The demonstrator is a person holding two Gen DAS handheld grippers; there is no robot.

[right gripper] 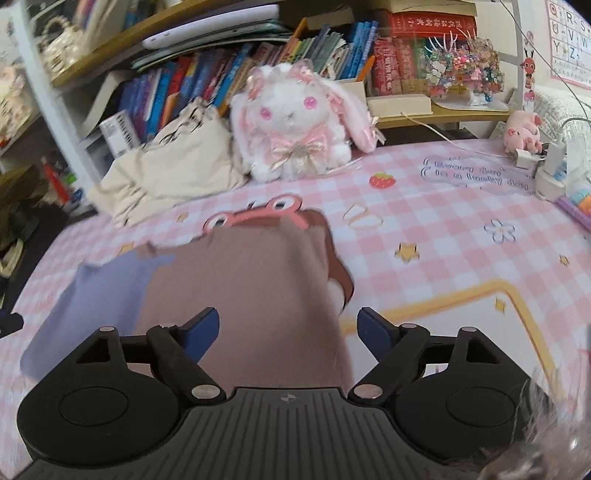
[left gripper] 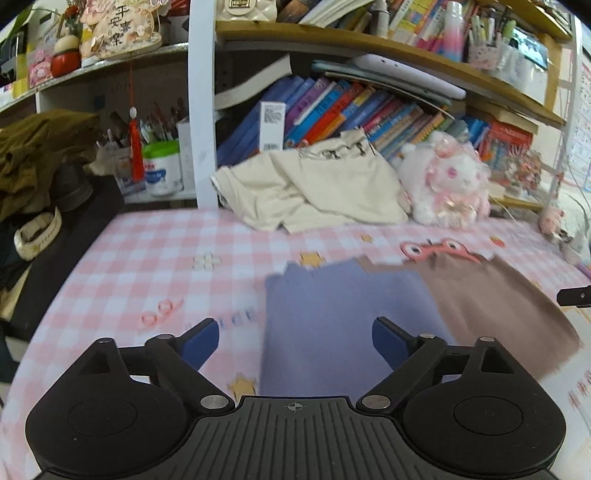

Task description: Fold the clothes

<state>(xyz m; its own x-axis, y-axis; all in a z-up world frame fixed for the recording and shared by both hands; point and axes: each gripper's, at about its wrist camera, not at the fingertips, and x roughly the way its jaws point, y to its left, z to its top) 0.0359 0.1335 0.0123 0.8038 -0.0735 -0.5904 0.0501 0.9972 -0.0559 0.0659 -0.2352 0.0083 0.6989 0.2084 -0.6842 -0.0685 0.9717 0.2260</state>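
Two colour panels make up the garment (left gripper: 343, 325) lying flat on the pink checked tablecloth (left gripper: 147, 258): a lavender-blue panel (right gripper: 92, 302) on the left and a brownish-mauve panel (right gripper: 251, 291) on the right, meeting in a straight seam. The cloth looks soft and matte; motion blur hides finer detail. Its far edge lies against a printed pink frog (right gripper: 255, 214) on the tablecloth. On the right side, a darker brown fold with a pale patch (right gripper: 338, 284) shows at the edge. A second item, a cream garment (left gripper: 314, 192), lies crumpled at the back of the table beside a white and pink plush rabbit (right gripper: 295, 122), touching it.

Writing: a hanging ornament (left gripper: 118, 29) on the shelf carries Chinese characters. A wall chart (right gripper: 570, 40) shows Latin letters, among them R, S, U, V, W and Z. The tablecloth bears two lines of cursive script (right gripper: 476, 177), not legible. The spines of the books (left gripper: 354, 110) are too blurred to read.

Left gripper (left gripper: 295, 341): blue-padded fingers spread wide, empty, over the near edge of the lavender panel; contact with the cloth cannot be determined. Right gripper (right gripper: 288, 332): fingers likewise spread wide, empty, over the mauve panel near its right edge; contact also undetermined. The tip of the right gripper shows at the right margin of the left wrist view.
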